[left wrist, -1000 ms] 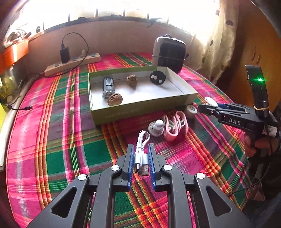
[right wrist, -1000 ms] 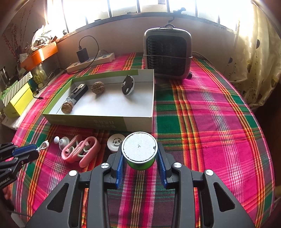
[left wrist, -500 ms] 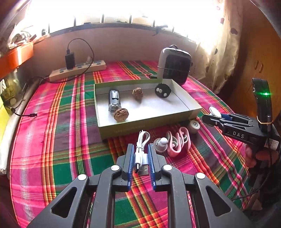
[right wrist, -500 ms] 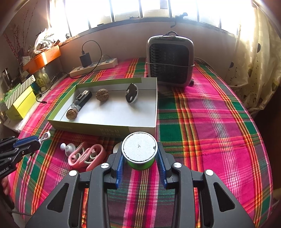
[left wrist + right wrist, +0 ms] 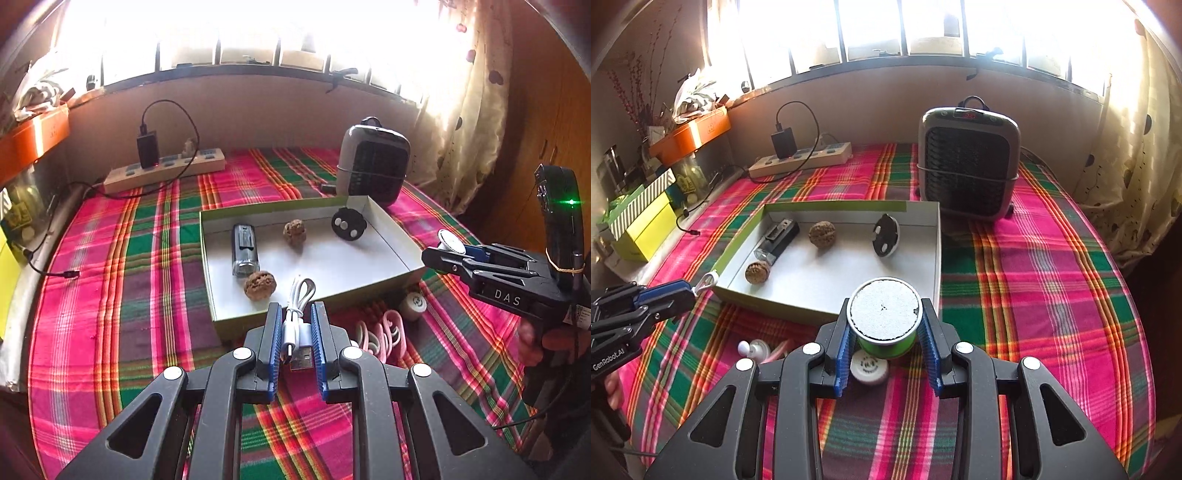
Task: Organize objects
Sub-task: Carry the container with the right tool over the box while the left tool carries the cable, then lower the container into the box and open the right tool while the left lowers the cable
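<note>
My left gripper [image 5: 294, 332] is shut on a coiled white USB cable [image 5: 297, 317], held above the near edge of the open green-and-white box [image 5: 391, 236]. My right gripper [image 5: 886, 339] is shut on a green round tin with a grey lid [image 5: 884, 314], held above the cloth near the box's front right corner [image 5: 936, 280]. The box holds a dark lighter-like case [image 5: 243, 249], two walnuts [image 5: 260, 284], and a black round disc [image 5: 348, 224]. On the cloth lie pink clips [image 5: 384, 332], a small white round case [image 5: 413, 304] and a white knob [image 5: 753, 349].
A grey heater [image 5: 967, 162] stands behind the box. A power strip with a black charger [image 5: 801, 157] lies at the back left. Yellow and orange boxes [image 5: 646, 221] sit off the left edge. The checked cloth [image 5: 1034, 295] covers the round table.
Both grippers have risen and moved toward the box with their loads; the cable now hangs over the box's near edge and the tin is nearer its front right corner.
</note>
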